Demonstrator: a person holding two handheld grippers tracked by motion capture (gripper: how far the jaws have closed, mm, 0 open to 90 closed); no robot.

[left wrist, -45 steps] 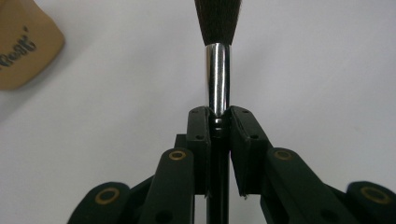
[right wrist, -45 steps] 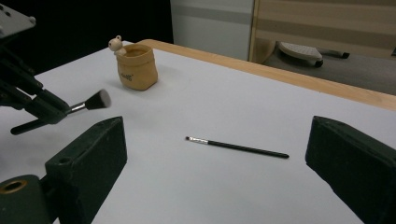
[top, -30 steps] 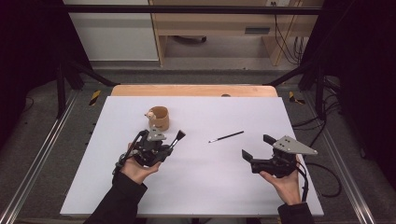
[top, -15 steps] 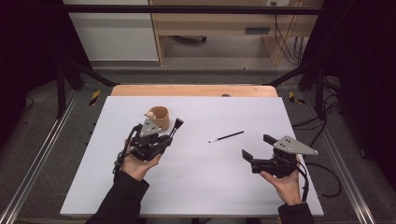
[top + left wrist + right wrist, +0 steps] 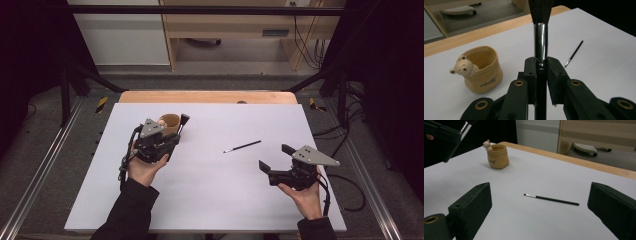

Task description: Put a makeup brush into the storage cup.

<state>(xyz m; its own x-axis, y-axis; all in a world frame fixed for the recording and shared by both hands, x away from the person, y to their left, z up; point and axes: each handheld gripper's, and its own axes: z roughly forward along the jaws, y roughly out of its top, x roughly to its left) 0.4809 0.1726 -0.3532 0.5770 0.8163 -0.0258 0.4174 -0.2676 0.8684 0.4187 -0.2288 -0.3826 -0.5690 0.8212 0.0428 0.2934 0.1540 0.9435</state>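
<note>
Your left gripper (image 5: 172, 136) jaws clamp the big brush (image 5: 540, 32) beside the bear cup (image 5: 481, 70) near the counter's far edge, not in; right gripper (image 5: 275, 159) jaws gape empty by the thin brush (image 5: 243, 146).

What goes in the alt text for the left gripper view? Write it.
The left gripper is shut on a makeup brush, clamped at its silver ferrule with the dark bristles pointing up. Behind it on the white table stand a tan bear-faced pot at left and a thin black brush lying at right.
</note>
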